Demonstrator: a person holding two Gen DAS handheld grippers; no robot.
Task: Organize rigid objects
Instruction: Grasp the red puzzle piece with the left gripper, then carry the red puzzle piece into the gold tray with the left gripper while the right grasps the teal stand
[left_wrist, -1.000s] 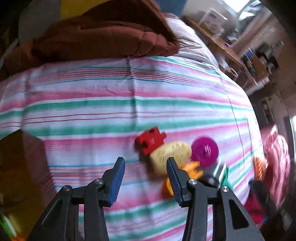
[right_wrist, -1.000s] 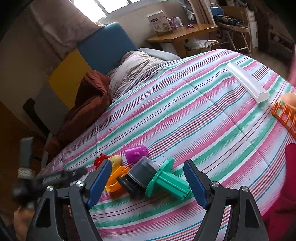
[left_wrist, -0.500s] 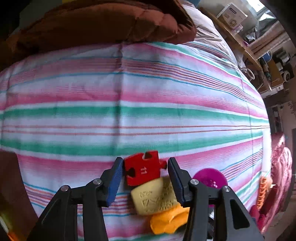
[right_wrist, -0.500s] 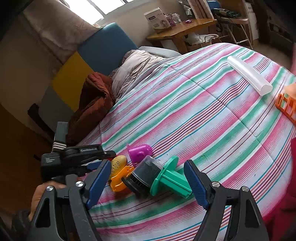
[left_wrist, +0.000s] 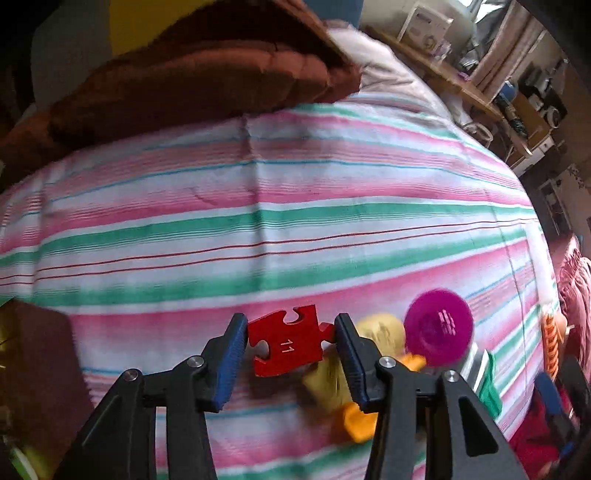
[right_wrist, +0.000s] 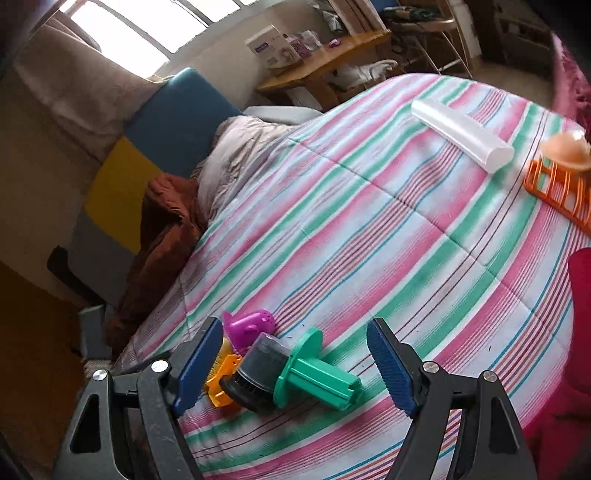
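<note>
A red puzzle piece (left_wrist: 286, 345) marked 11 sits between the blue pads of my left gripper (left_wrist: 290, 326); both pads touch its edges while the jaws are closing. It looks sharp while the toys behind it are blurred. Those toys lie on the striped bedspread (left_wrist: 295, 221): a yellow toy (left_wrist: 380, 328), a magenta cup (left_wrist: 437, 332) and an orange piece (left_wrist: 356, 421). In the right wrist view my right gripper (right_wrist: 295, 332) hangs open over a green spool (right_wrist: 314, 373) and a dark brush-like part (right_wrist: 258, 369), gripping nothing.
A brown blanket (left_wrist: 203, 74) is heaped at the head of the bed. A white tube (right_wrist: 461, 134) and an orange rack (right_wrist: 561, 192) with a peach ball (right_wrist: 565, 149) lie at the far right. A wooden desk (right_wrist: 325, 62) stands beyond the bed.
My left gripper moved over the red puzzle piece and closed on it; the piece now sits apart from the yellow toy. The left gripper has left the right wrist view.
</note>
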